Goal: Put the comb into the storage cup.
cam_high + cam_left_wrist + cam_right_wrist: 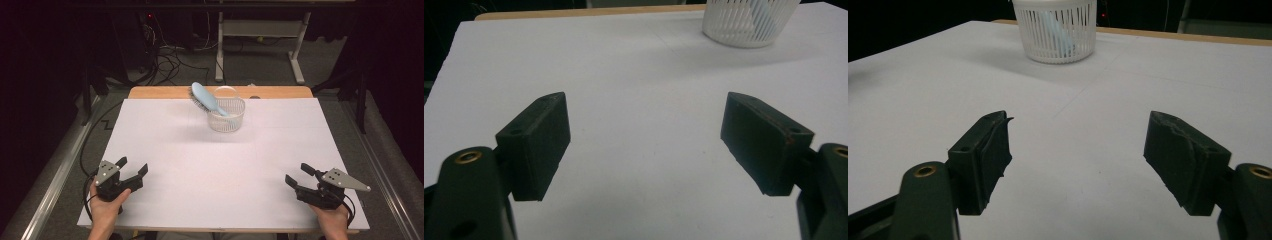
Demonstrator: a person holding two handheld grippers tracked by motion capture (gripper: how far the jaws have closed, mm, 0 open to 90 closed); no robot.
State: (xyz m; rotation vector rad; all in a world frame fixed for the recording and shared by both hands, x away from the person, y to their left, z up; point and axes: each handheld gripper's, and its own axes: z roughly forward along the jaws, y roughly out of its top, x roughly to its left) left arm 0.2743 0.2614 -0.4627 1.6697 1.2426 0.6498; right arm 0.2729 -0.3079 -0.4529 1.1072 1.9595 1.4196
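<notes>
Left gripper [646, 142] held low over the white sheet, jaws spread

The two black jaws rise from the bottom corners, set wide apart with nothing between them but bare white sheet [639, 100]; each pad is a thick dark block, its inner face turned toward the other; a brass-ringed screw hole shows on the arm at lower left, and another at the right edge; beyond the jaws the sheet runs back to a strip of wooden table edge [589, 11] along the top; at upper right stands a white slatted basket [749, 22], its top cut off by the frame, something pale blue faintly visible through the slats; dark floor lies to the left of the sheet.
</notes>
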